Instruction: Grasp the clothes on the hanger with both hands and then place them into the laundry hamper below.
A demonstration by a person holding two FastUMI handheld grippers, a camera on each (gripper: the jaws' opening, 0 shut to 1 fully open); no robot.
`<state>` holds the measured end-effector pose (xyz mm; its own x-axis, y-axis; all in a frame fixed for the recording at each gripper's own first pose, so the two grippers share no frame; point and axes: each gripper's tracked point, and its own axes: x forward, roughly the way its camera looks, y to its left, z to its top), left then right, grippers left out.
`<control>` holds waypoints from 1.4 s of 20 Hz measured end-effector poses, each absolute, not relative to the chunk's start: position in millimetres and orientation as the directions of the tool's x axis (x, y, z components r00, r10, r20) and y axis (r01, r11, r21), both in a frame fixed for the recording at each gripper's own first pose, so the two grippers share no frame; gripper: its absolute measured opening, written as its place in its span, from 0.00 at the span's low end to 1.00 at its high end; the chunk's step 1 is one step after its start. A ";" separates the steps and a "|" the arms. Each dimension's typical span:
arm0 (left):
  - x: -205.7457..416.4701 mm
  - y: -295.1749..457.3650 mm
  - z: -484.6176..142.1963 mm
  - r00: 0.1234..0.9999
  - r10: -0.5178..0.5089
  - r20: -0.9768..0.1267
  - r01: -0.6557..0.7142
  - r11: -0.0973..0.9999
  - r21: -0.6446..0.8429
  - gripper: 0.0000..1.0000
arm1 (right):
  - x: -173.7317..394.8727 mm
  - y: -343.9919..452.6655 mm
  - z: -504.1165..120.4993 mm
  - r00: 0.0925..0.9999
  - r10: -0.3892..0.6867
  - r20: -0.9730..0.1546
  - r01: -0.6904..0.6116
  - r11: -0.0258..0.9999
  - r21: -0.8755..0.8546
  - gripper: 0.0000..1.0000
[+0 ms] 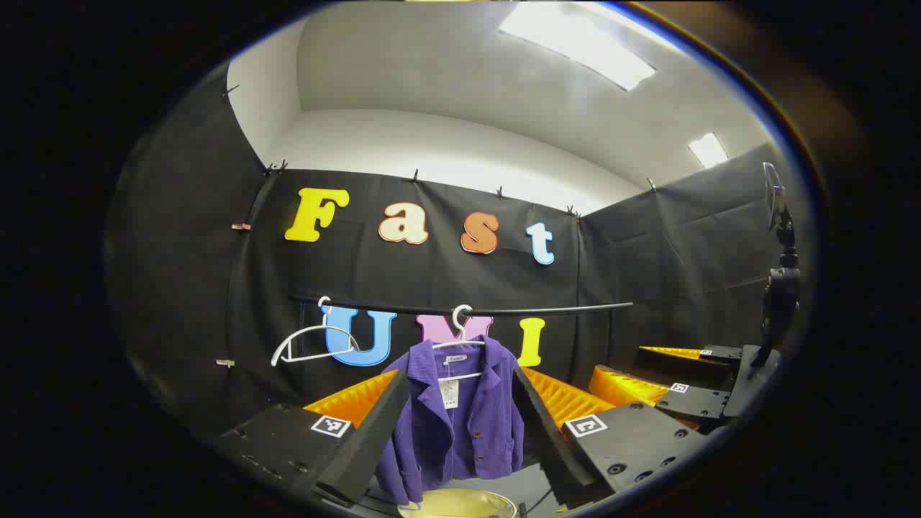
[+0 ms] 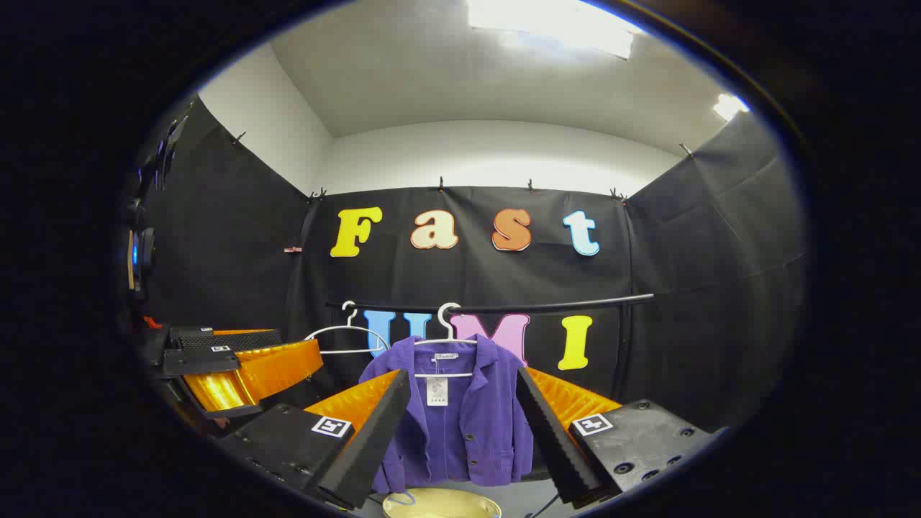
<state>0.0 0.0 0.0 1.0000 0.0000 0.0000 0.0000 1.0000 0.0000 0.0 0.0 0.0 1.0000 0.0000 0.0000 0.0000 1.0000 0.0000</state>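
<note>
In the left gripper view the left gripper (image 1: 460, 439) sits nearest, its two fingers spread wide apart with nothing between them, the purple jacket (image 1: 460, 424) showing through the gap well beyond the tips. At the bottom edge of that view, below the jacket's hem, the pale rounded rim of the laundry hamper (image 1: 457, 503) peeks up. The right gripper (image 2: 460, 439) in the right gripper view stands the same way, fingers parted and empty, framing the same jacket (image 2: 460, 432) from farther off, with the hamper rim (image 2: 440, 505) low between them. The right gripper (image 1: 669, 392) also appears at the right side of the left gripper view, and the left gripper (image 2: 223, 374) appears at the left side of the right gripper view, each apart from the jacket. The jacket hangs open-fronted on a white hanger (image 1: 460, 338), a paper tag dangling at its collar, its sleeves drooping toward the hamper. The hanger hooks over a dark horizontal rail (image 1: 561, 309) near the rail's middle. A second white hanger (image 1: 309, 345), bare, hangs tilted near the rail's left end. Behind the rail stands the booth's black cloth wall (image 1: 647, 252), and above it a white ceiling with bright light panels (image 1: 575, 43).
</note>
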 end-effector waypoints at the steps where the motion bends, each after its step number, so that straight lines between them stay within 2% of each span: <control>1: -0.1 -0.5 -1.2 1.000 0.005 -0.008 -0.005 1.000 -0.002 0.92 | -0.1 0.0 -1.3 1.000 0.003 -0.004 -0.003 1.000 0.000 0.95; 14: -4.2 0.9 -4.4 1.000 0.027 -0.013 -0.028 0.999 -0.025 0.92 | -6.3 3.9 6.4 1.000 0.024 0.009 -0.025 0.999 0.020 0.95; 28: 2.5 18.4 -15.4 0.999 -0.021 -0.034 0.019 0.998 -0.053 0.92 | -0.4 21.7 -8.8 1.000 -0.008 -0.027 0.008 1.000 0.004 0.94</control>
<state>2.5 18.4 -15.4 0.9992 -0.0206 -0.0336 0.0188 0.9984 -0.0534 -0.4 21.7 -8.8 0.9996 -0.0078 -0.0271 0.0079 1.0000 0.0035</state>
